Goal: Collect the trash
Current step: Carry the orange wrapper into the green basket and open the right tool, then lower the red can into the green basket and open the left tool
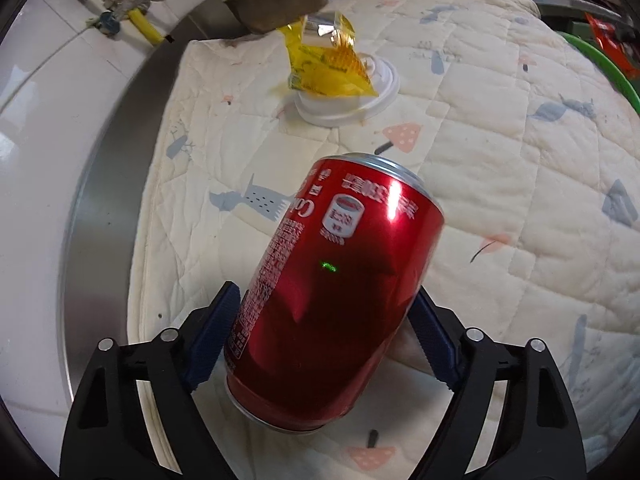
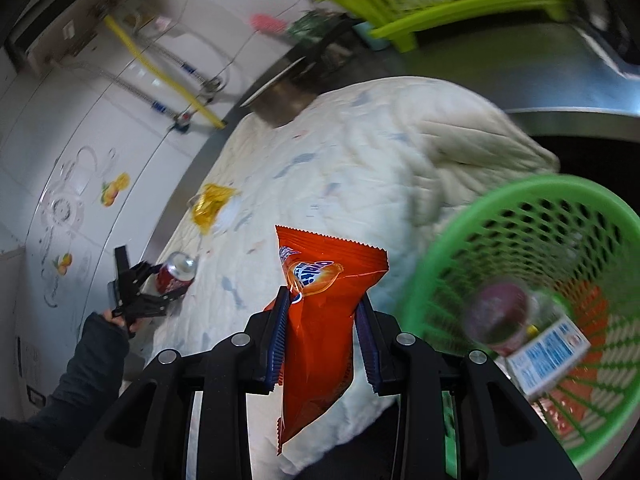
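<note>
My left gripper (image 1: 324, 312) is shut on a red soda can (image 1: 336, 280), held tilted just above the quilted white cloth (image 1: 500, 184); both show small in the right wrist view, gripper (image 2: 160, 284) and can (image 2: 176, 274). Beyond it, a yellow wrapper (image 1: 328, 60) lies on a white plastic lid (image 1: 352, 96). My right gripper (image 2: 324, 312) is shut on an orange snack bag (image 2: 320, 312), held in the air left of a green basket (image 2: 460, 240) that holds a bottle (image 2: 500, 312) and a small white-blue carton (image 2: 548, 356).
A metal bowl (image 1: 276, 0) stands at the cloth's far edge on the steel counter (image 1: 104, 184). A white tiled wall with a yellow pipe (image 2: 160, 72) is to the left. A green rack (image 2: 440, 4) stands at the back right.
</note>
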Motion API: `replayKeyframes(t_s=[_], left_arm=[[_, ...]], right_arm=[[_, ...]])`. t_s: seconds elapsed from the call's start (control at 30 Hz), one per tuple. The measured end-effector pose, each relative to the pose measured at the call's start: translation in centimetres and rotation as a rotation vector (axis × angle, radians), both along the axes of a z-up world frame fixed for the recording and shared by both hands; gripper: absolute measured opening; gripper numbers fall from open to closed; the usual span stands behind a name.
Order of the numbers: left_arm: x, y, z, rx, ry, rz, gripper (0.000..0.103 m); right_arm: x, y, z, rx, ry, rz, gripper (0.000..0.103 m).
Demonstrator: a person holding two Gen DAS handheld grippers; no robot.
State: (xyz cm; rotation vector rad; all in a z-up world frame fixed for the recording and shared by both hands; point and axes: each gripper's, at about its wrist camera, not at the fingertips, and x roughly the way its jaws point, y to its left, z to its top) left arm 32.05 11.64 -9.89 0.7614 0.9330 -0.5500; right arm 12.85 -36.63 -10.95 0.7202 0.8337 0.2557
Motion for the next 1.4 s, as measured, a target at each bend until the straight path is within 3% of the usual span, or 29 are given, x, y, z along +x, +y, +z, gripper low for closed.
replayKeyframes(t_s=[0.17,0.27,0.43,0.5,0.7,0.77,0.83,1.0,1.03,1.13,1.23,1.4], left_arm=[[-1.4,-1.1,0.5,-0.043,0.024,0.089,0.077],[-2.4,-1.8,0.6,-0.06,0.031,0.154,0.076],[-5.0,-3.6,1.4,-0.066,0.012,0.224,0.075],[-5.9,-4.2,2.0,-0.079,0.007,0.26,0.075],[-10.0,-6.9,4.6,-0.14,-0.036,0.298,0.074],[-11.7,-8.1,6.1,-0.199,-0.051,0.294,0.073],[-13.1,-9.7,7.1,-0.237,-0.061,0.275,0.073],[-16.5,-15.5,8.4,-0.327,-0.056,0.17,0.073],[-16.9,-16.6,8.3,-0.337,-0.05,0.148,0.073],[-18.5,-20.8,8.0,-0.373,-0.038,0.072,0.073],[-19.3,-24.6,7.3,-0.418,-0.001,0.014,0.073],[-21.2,-31.5,5.0,-0.41,0.044,-0.074,0.073]], right_arm=[[-2.6,-2.9,-1.3,-0.007,0.029,-0.095,0.032],[-4.2,-4.4,-1.8,-0.069,0.053,-0.152,0.032],[-6.1,-5.9,-2.2,-0.232,0.077,-0.21,0.032],[-6.6,-6.0,-2.3,-0.349,0.083,-0.223,0.033],[-7.1,-7.7,-3.4,-0.486,0.086,-0.224,0.033],[-7.0,-8.3,-3.8,-0.508,0.092,-0.226,0.04],[-6.9,-8.9,-4.3,-0.506,0.093,-0.228,0.041],[-6.7,-9.0,-4.6,-0.539,0.082,-0.219,0.053],[-6.7,-9.0,-4.6,-0.541,0.078,-0.216,0.06],[-7.2,-9.2,-4.4,-0.537,0.056,-0.228,0.065],[-8.1,-9.7,-3.8,-0.516,0.035,-0.247,0.068],[-10.2,-10.5,-2.4,-0.478,-0.005,-0.27,0.07]])
